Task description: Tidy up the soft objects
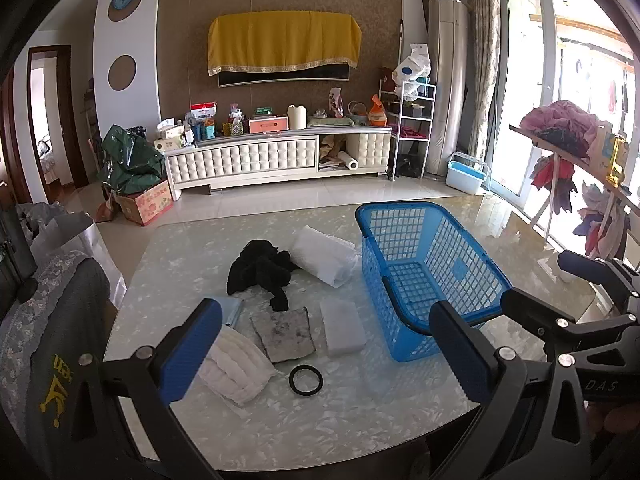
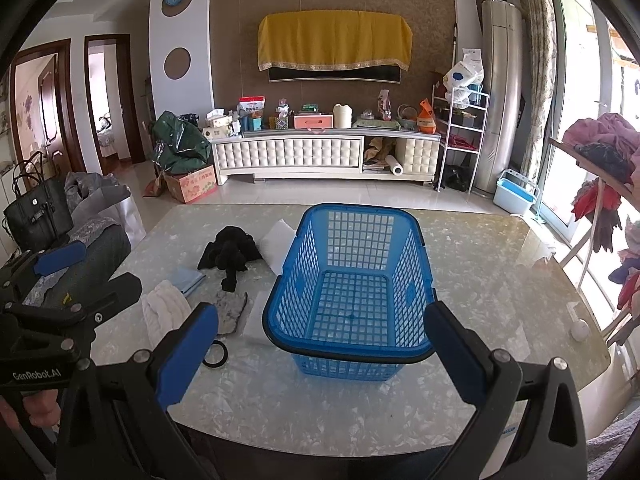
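Blue plastic basket [image 2: 350,284] was found empty on the marbled desk [image 2: 480,264]; no soft item had yet been placed in it, so the task was judged to be at its start, with the first pick not yet made.

Soft items were noted in a loose cluster on the desk, to the left of the basket:
- black cloth [image 1: 260,270], crumpled, touching the white foam roll [image 1: 322,258]
- white foam roll, lying just beside the basket's far left corner
- white sponge block [image 1: 343,326], flat, just beside the basket's near left side
- grey stained rag [image 1: 284,334], between the sponge block and the white folded towel [image 1: 236,368]
- light blue cloth [image 1: 232,308], partly hidden behind a finger
- black ring [image 1: 305,379], apart from the rest, nearest the desk edge; whether it is soft could not be told.

Left gripper [image 1: 320,356] was held above the cluster, fingers spread wide, nothing between them. Right gripper [image 2: 320,360] was held above the basket's near rim, fingers likewise spread and empty.

Next move, as judged: the left gripper would be lowered onto one near item, the sponge block or rag being best placed, closed on it, and carried right over the basket rim. Thin flat pieces may call for a low pinch at an edge.
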Action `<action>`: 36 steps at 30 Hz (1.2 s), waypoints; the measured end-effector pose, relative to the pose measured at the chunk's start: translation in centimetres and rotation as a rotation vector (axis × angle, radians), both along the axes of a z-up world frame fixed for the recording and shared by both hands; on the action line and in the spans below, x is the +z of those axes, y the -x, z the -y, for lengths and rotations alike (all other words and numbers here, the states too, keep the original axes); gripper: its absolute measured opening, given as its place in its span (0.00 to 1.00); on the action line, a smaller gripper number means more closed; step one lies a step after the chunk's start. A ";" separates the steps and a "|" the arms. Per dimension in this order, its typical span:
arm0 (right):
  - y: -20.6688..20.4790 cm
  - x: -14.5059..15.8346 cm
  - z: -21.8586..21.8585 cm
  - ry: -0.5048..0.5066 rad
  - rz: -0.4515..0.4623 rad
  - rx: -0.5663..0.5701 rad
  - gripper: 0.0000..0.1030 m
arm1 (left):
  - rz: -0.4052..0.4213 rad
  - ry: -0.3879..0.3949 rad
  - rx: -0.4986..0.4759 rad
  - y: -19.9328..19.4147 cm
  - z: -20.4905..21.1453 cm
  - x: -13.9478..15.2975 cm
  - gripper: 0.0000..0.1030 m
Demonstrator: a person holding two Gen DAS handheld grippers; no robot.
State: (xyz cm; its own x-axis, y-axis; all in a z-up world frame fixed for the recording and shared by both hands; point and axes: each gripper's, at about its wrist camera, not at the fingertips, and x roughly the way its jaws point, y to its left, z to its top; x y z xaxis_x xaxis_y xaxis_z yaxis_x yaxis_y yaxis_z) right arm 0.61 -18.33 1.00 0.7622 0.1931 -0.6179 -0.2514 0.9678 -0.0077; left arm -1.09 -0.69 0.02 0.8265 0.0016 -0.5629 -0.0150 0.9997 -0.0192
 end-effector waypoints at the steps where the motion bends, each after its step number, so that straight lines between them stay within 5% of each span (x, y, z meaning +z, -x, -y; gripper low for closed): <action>1: 0.0 0.0 0.0 0.000 -0.001 0.001 1.00 | -0.003 -0.001 0.000 0.0 -0.1 0.0 1.00; 14: -1.7 0.3 -1.5 -0.002 -0.021 0.067 1.00 | -0.026 0.000 -0.012 -1.0 -2.1 0.4 1.00; 19: -3.2 -0.4 -3.6 0.033 -0.058 0.131 1.00 | -0.118 0.047 -0.032 -2.5 -5.4 -0.1 1.00; 36: -6.5 -7.4 -12.0 0.126 -0.384 0.327 1.00 | -0.384 0.001 0.071 -4.9 -13.9 -7.5 1.00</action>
